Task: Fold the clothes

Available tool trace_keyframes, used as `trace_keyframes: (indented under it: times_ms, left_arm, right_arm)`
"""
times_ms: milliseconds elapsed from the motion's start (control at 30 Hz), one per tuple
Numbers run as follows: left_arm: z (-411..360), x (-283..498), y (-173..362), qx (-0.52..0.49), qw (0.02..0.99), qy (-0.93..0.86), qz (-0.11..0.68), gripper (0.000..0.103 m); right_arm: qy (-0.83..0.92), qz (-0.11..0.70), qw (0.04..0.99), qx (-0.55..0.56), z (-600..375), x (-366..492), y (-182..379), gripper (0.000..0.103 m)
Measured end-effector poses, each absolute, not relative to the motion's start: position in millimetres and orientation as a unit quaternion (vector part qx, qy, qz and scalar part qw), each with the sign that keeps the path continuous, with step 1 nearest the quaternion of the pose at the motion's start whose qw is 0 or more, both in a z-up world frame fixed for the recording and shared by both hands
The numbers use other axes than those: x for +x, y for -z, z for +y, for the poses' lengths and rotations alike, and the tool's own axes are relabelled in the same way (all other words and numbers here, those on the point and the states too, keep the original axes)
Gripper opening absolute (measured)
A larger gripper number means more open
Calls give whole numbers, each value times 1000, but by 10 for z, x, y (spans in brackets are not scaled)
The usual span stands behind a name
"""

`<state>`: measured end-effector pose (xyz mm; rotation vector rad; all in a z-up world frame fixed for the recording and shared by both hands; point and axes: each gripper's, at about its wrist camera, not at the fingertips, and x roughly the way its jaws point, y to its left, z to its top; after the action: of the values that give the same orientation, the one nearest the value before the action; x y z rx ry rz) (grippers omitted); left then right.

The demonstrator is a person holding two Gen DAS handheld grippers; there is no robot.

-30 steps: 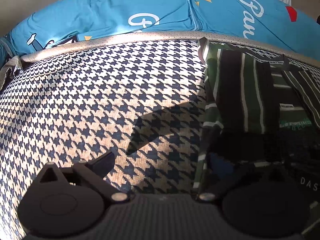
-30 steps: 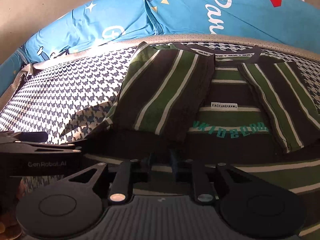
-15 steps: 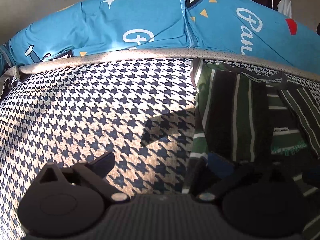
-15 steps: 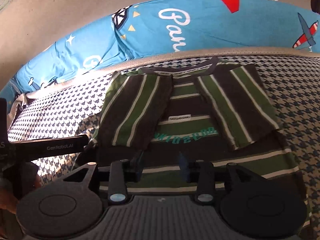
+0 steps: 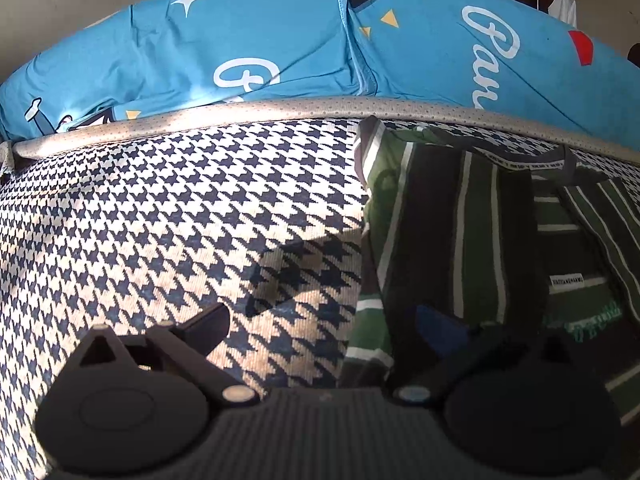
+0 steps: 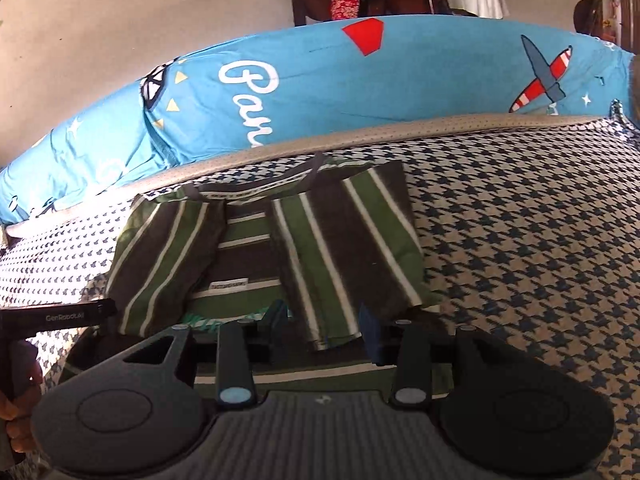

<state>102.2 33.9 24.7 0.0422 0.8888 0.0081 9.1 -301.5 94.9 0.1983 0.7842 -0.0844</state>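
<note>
**Striped shirt with both sleeves folded in, lower hem near the tongs**

Striped shirt [image 6: 256,264] lies flat on the houndstooth bed cover [image 6: 520,248], collar toward the far edge and hem toward the cameras.

Right tongs [image 6: 324,322]: spread apart, gripping nothing; the blue-tipped fingers [image 6: 370,332] stand on either side of the end of the folded-in right sleeve [image 6: 348,248], low over the shirt's bottom part. Whether they touch the cloth cannot be told.

Left tongs [image 5: 324,324]: parted wide, empty; one finger [image 5: 204,324] sits over bare bed cover [image 5: 180,220], the other over the shirt's left edge [image 5: 372,320], in shadow. Its black handle, with a hand [image 6: 18,412] behind it, shows at the left margin of the right wrist view.

Outward from both: each sleeve [image 6: 164,264] is turned over the chest, leaving a narrow strip with a small white label [image 6: 229,285] between them. Behind the bed's grey piping lies a blue printed quilt [image 6: 360,92].

Stage, as a judgement: the side folds are in place; the body is at full length, so a lengthwise fold, hem up toward the collar, appears to remain. Both tongs sit near the hem corners, which suits that fold.
</note>
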Motion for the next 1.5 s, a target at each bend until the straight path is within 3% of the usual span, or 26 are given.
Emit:
trace_keyframes:
  times_ms: [567, 1233, 1400, 1500]
  left_arm:
    - [326, 999, -191, 26, 900, 4, 436, 103]
    - [332, 1007, -199, 16, 895, 6, 446, 103]
    - [331, 1009, -196, 19, 896, 7, 444, 103]
    - [333, 1006, -200, 21, 896, 9, 444, 103]
  right_arm:
    - [99, 372, 904, 186, -3616, 289, -694, 40]
    - [46, 358, 921, 147, -3552, 442, -495, 42]
    - [42, 356, 924, 133, -3524, 463, -473, 35]
    - [35, 358, 923, 134, -3502, 475, -473, 16]
